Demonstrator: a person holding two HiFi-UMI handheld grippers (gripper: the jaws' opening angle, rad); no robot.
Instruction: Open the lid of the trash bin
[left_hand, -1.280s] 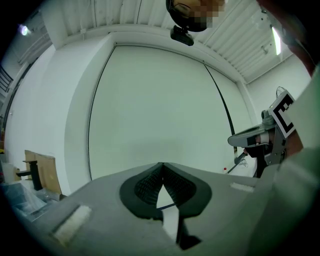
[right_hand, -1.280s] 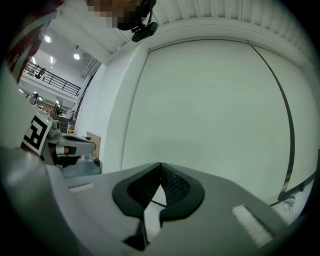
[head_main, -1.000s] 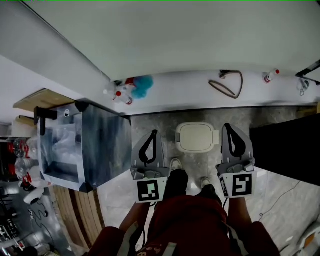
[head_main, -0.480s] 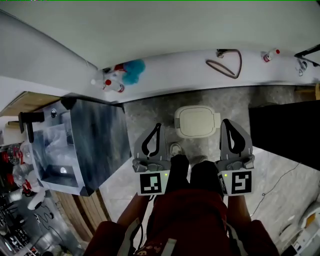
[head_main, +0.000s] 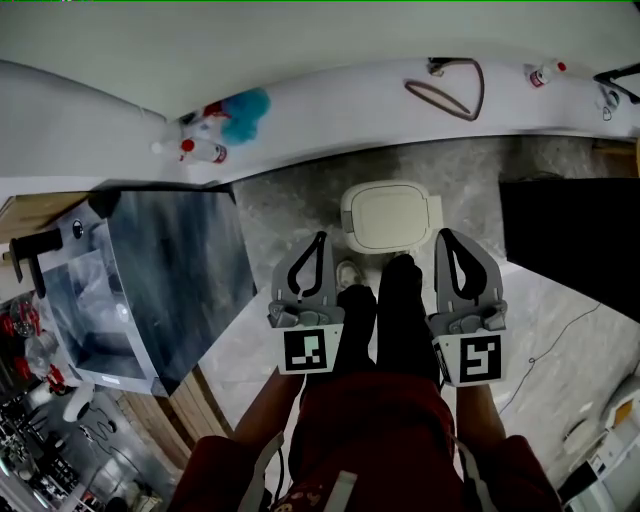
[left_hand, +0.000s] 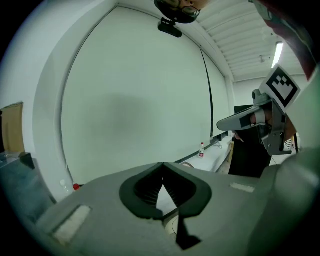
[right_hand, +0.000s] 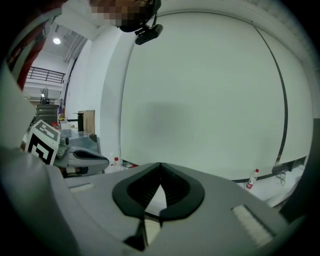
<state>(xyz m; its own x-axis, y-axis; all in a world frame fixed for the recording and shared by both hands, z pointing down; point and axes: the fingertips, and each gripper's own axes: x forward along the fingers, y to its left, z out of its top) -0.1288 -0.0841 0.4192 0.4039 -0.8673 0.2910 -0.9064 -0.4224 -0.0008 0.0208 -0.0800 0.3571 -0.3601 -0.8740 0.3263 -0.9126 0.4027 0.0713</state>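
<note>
A cream trash bin (head_main: 392, 217) with its lid down stands on the grey floor against the white ledge. In the head view, my left gripper (head_main: 319, 238) and right gripper (head_main: 444, 234) hang either side of its near edge, both shut with tips touching and nothing held. The person's dark-trousered leg (head_main: 400, 290) reaches to the bin's front; a white shoe (head_main: 349, 273) shows beside it. In the gripper views the left gripper (left_hand: 162, 165) and right gripper (right_hand: 160, 165) point at the pale wall.
A steel cabinet (head_main: 170, 280) stands at the left, a black block (head_main: 570, 240) at the right. The ledge holds spray bottles (head_main: 195, 150), a blue duster (head_main: 243, 108), a brown cable loop (head_main: 450, 90) and a small bottle (head_main: 545, 72). A thin cable (head_main: 560, 340) trails on the floor.
The person has stepped towards the bin, and one leg has swung forward to its front. Both grippers stay shut and level, now closer to the bin.
</note>
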